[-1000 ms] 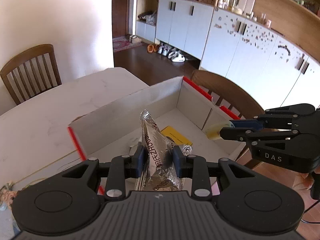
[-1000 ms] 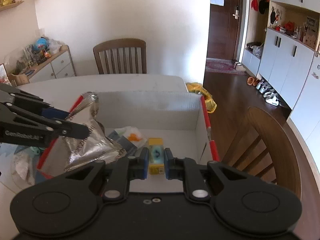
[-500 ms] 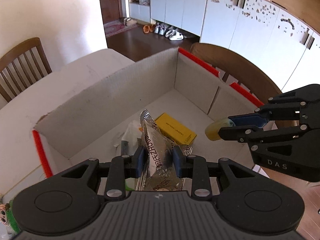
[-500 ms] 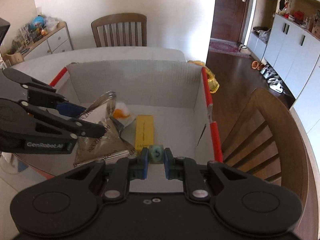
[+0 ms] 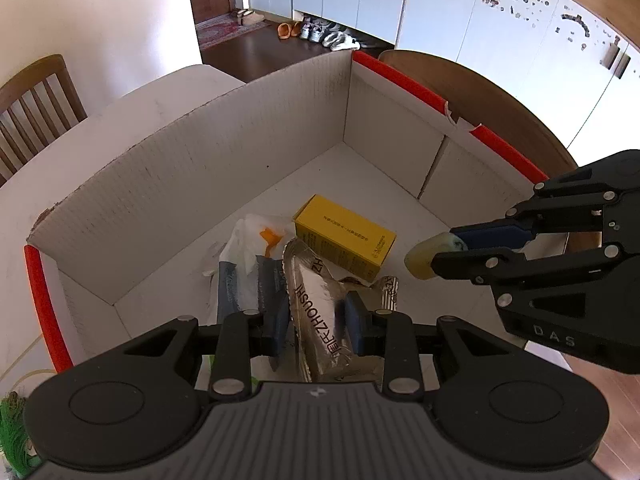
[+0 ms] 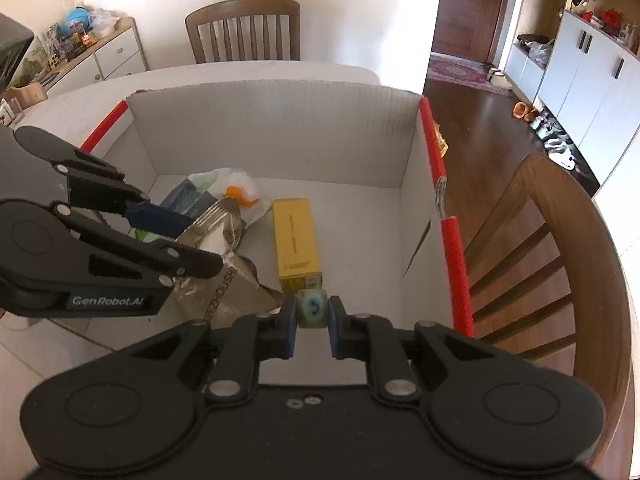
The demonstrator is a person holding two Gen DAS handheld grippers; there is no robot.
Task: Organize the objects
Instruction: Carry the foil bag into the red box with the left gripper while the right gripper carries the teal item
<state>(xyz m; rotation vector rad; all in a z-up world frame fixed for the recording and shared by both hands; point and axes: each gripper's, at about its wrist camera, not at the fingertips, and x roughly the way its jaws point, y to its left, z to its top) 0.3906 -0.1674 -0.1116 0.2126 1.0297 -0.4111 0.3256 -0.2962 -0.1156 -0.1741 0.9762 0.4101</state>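
L tool (image 5: pixel 316 322): clenched on silver foil pouch (image 5: pixel 320 316), pads pressing both sides; pouch stands tilted, top end pointing away from tool, dark lettering along its length. Tool angled down, hanging over the near-L part of the cardboard box (image 5: pixel 240 140).

Box: open-topped, white inside, red strips along side rims, sits on white worktop (image 5: pixel 152 96). Contents ahead of L tool, on box floor: white plastic bag w/ orange patch (image 5: pixel 256 236) and a blue-grey packet (image 5: pixel 244 280), just beyond pouch; yellow carton (image 5: pixel 344 236) lying flat, slightly R of pouch, touching or nearly touching the bag, can't tell which.

R tool (image 6: pixel 313 312): clenched on small pale yellow-green block (image 6: pixel 313 309) w/ blue mark on its end face. Block held above box floor, just in front of near end of yellow carton in R view. R tool is over box's R part, near red-edged R wall.

Wooden chair (image 6: pixel 560 264) just R of box, outside it.
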